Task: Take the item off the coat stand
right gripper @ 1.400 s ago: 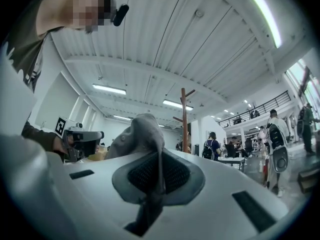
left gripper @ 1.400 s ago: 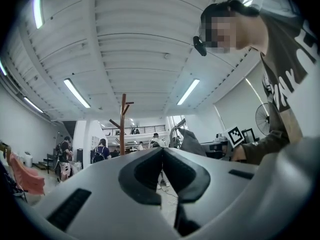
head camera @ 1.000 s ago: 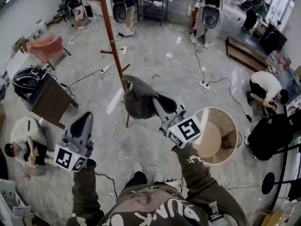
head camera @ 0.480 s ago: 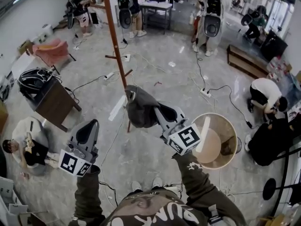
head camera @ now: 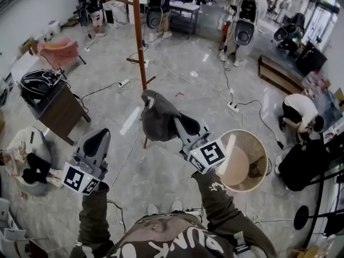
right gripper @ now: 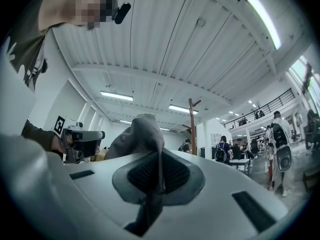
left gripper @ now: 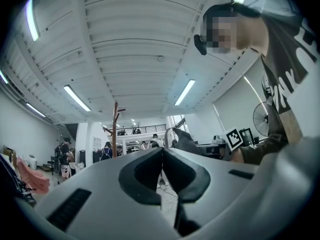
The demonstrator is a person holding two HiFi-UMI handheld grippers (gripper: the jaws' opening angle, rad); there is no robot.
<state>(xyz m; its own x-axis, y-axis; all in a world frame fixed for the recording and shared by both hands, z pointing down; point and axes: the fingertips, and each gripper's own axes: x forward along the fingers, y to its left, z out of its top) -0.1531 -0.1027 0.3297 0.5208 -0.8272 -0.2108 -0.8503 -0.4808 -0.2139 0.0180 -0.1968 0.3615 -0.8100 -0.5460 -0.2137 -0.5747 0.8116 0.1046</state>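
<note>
The coat stand [head camera: 139,42] rises at centre, farther off than the grippers. The garment [head camera: 157,117] hangs just right of its pole, pinched in the right gripper [head camera: 180,123]. The left gripper [head camera: 98,142] is near left, well apart from both. A round bin [head camera: 257,147] stands on the floor at right, a table [head camera: 60,112] at left.

Bright, even light from ceiling strip lamps [right gripper: 118,96]; strong fisheye bending and dark vignetted corners.

A big lab hall: power strip [head camera: 233,107] on bare floor [head camera: 161,171], worktable [head camera: 183,7], strip lights [left gripper: 76,98] overhead.
</note>
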